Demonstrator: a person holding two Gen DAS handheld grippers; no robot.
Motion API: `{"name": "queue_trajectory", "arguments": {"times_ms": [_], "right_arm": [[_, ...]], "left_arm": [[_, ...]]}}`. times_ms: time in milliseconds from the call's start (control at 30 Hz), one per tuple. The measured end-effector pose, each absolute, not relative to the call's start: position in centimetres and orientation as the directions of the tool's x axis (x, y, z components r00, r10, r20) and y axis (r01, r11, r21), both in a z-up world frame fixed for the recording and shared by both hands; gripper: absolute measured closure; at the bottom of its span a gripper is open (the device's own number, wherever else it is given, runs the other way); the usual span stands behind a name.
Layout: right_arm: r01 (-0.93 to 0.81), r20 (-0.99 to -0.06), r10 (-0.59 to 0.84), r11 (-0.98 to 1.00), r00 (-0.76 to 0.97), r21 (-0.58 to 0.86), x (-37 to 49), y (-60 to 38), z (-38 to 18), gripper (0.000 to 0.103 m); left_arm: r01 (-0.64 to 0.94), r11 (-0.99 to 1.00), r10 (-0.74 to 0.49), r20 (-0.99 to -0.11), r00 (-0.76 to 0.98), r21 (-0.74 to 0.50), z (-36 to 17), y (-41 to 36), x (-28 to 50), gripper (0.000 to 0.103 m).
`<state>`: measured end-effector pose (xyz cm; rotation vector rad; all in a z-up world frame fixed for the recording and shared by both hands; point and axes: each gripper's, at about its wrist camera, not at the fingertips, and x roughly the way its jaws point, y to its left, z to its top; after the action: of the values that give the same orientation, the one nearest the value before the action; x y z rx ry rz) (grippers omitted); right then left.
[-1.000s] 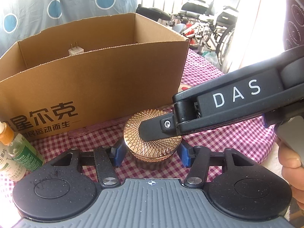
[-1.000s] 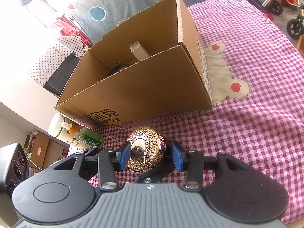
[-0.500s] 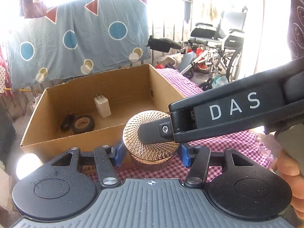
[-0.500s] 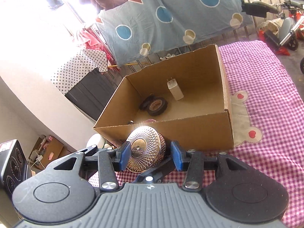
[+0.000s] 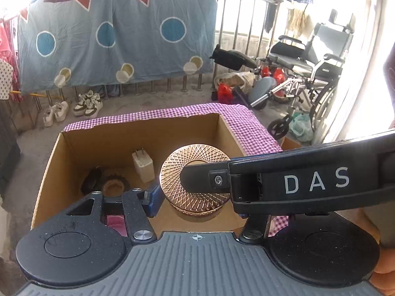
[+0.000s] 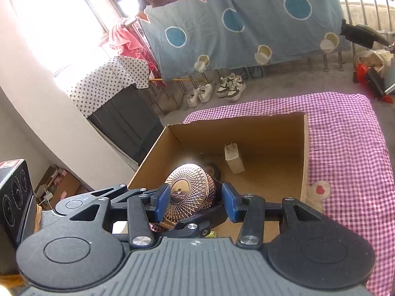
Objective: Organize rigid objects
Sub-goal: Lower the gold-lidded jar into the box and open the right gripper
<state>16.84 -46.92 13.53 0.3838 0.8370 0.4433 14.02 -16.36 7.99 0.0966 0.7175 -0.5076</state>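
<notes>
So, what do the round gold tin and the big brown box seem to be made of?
Round gold tin: probably metal or metal-coated plastic, a shiny rose-gold finish with embossed lattice lines that glare brightly.
Cardboard box: corrugated cardboard, matte brown, with a rough torn top edge.

Both wrist cameras look steeply down, close over their own fingers, into the box [image 5: 222, 128] [image 6: 305, 148] toward 12 o'clock, the right one from farther right, sharing its charger [image 5: 143, 166] [image 6: 233, 159], the tin [image 5: 195, 180] [image 6: 190, 194] and the hung sheet [image 5: 113, 34] [image 6: 246, 24].
</notes>
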Motion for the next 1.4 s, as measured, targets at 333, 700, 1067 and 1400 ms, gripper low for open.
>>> {"name": "queue_trajectory", "arguments": {"times_ms": [333,700,1067,1400], "right_arm": [[-0.174,-0.706,0.528,0.841,0.472,0.513,25.9,-49.1,9.3,0.054],[-0.214,-0.771,0.482,0.876,0.417,0.432,31.2,-48.6,6.3,0.054],[-0.265,-0.786,0.429,0.901,0.444,0.343,32.9,-48.0,6.4,0.054],[-0.239,-0.726,0.461,0.887,0.51,0.396,31.0,-49.6,8.0,0.054]], "left_arm": [[0.436,0.885,-0.392,-0.763,0.514,-0.161,5.0,-18.3,21.6,0.048],[0.348,0.899,-0.406,-0.805,0.432,-0.266,1.9,-18.4,26.4,0.047],[0.279,0.9,-0.425,-0.818,0.387,-0.335,0.9,-19.1,28.0,0.039],[0.293,0.892,-0.442,-0.798,0.409,-0.343,2.2,-18.6,26.2,0.038]]}}
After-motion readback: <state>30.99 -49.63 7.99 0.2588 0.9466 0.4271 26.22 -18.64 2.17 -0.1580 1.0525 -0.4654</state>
